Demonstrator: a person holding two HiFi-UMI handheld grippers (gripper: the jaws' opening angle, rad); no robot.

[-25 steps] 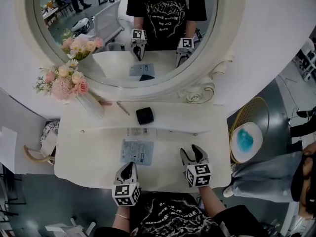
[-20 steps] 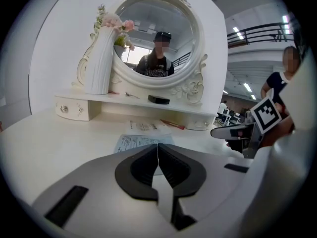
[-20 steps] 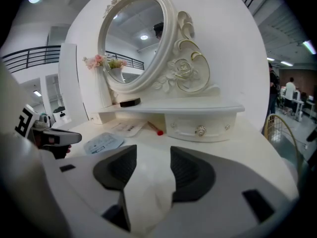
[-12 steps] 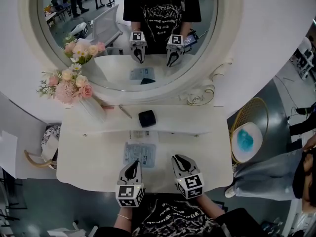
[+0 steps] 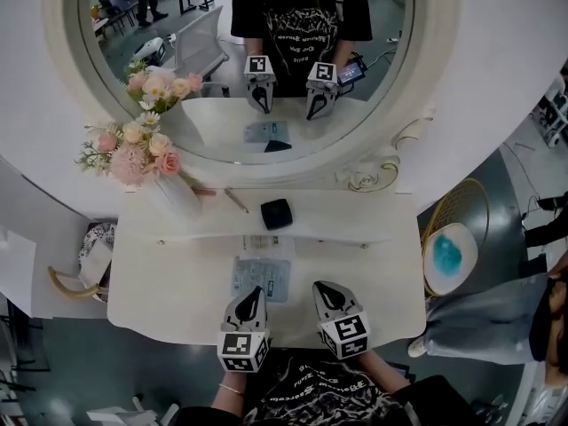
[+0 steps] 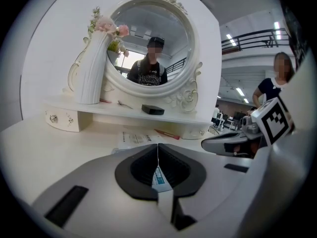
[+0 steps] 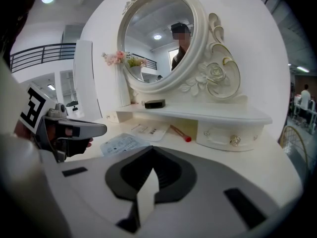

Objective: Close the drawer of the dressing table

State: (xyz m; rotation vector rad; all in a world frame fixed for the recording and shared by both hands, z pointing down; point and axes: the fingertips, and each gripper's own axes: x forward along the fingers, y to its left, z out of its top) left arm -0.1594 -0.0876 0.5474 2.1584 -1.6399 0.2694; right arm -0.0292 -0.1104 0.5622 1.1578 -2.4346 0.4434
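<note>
- R gripper (image 5: 325, 289): jaws stood wide a sec ago, now pressed together w/ nothing between. It also slid left along the table's near edge and is now near the L gripper (image 5: 253, 293).
- L gripper: jaws together too, empty; barely shifted.
- Meaning, as I judge it: both shut grippers are set as blunt pushers at the front edge of the table (image 5: 160, 273), lower centre of head view. The push is either about to start or just done; can't tell which.
- The drawer: no open main drawer shows. The table front is hidden under its near edge and the grippers.
- Right small drawer (image 7: 223, 137), under the shelf right of centre in R gripper view, sits flush. Left small drawer (image 6: 62, 119), at left in L gripper view, looks flush too.
- Materials:
  - Table: glossy cream, rounded corners.
  - Small drawer fronts: curved, w/ faceted crystal-like knob (image 7: 235, 141).
  - Mirror frame (image 5: 430, 105): oval, carved rose relief.
  - Leaflet (image 5: 262, 278): thin paper, lying flat.
  - Box (image 5: 276, 213): small, matte black, on the shelf.
  - Gripper jaws: smooth grey plastic, dark pads.
</note>
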